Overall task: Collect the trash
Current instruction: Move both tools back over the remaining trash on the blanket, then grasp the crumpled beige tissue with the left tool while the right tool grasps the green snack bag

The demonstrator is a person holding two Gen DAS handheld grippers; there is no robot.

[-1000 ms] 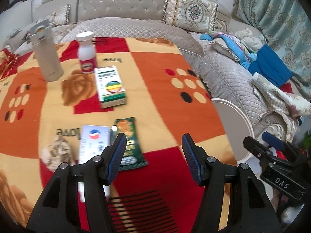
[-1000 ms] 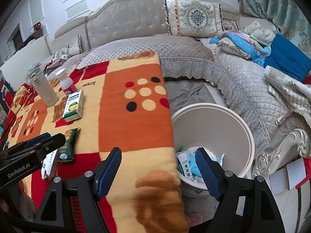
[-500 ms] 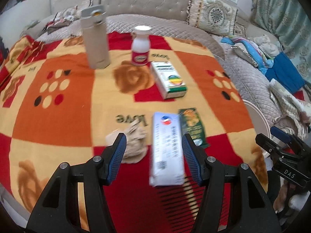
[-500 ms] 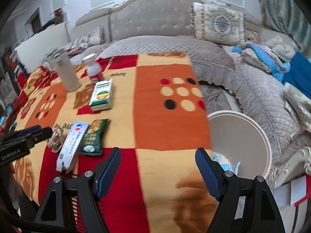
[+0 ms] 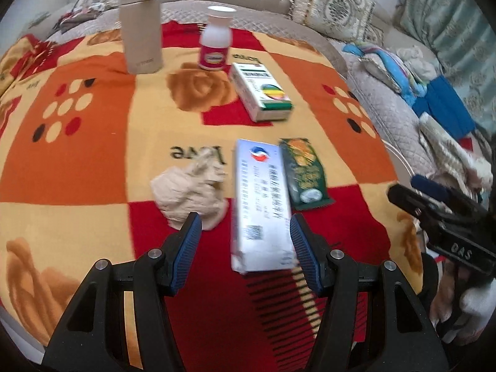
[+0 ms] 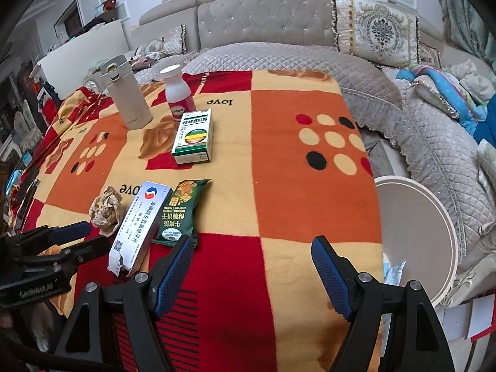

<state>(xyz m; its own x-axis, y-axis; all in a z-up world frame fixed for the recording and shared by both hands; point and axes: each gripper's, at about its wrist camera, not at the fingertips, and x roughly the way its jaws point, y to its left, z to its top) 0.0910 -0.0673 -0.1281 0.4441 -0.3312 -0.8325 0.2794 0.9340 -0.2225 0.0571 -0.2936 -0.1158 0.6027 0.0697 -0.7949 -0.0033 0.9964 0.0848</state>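
Trash is lying in a loose row near the front of the blanket-covered surface point(image 6: 310, 142): a crumpled tissue point(image 5: 190, 193), a long white box point(image 5: 262, 204) and a green wrapper point(image 5: 305, 173), side by side and nearly touching. The box is looking blurred in the left wrist view, so its print is hard to read there, and its near end is showing torn and open in the right wrist view. The bin point(image 6: 418, 235) is sitting off the surface's right edge, its near rim being cut off by the right tool's arm; only scraps of packaging are peeking out inside it, too partial to name. In the left wrist view just a thin arc of its rim is showing.

The left tool point(image 5: 245, 241) is hovering with its jaws moderately apart and holding nothing; the box's near end is lying between the fingertips point(image 5: 190, 238) in that view, with the tissue just beyond the left one. Whether the pads are touching the box is not clear. The right tool point(image 6: 254, 269) is standing wide and empty over bare blanket, the wrapper just beyond its left finger, the bin off to its right.

Farther back, a green-and-white box point(image 6: 193, 138), a white bottle point(image 6: 178, 93) and a beige flask point(image 6: 127, 93) are standing well apart from both tools. A sofa point(image 6: 263, 15) is filling the background, and laundry on its right end is running out of frame.
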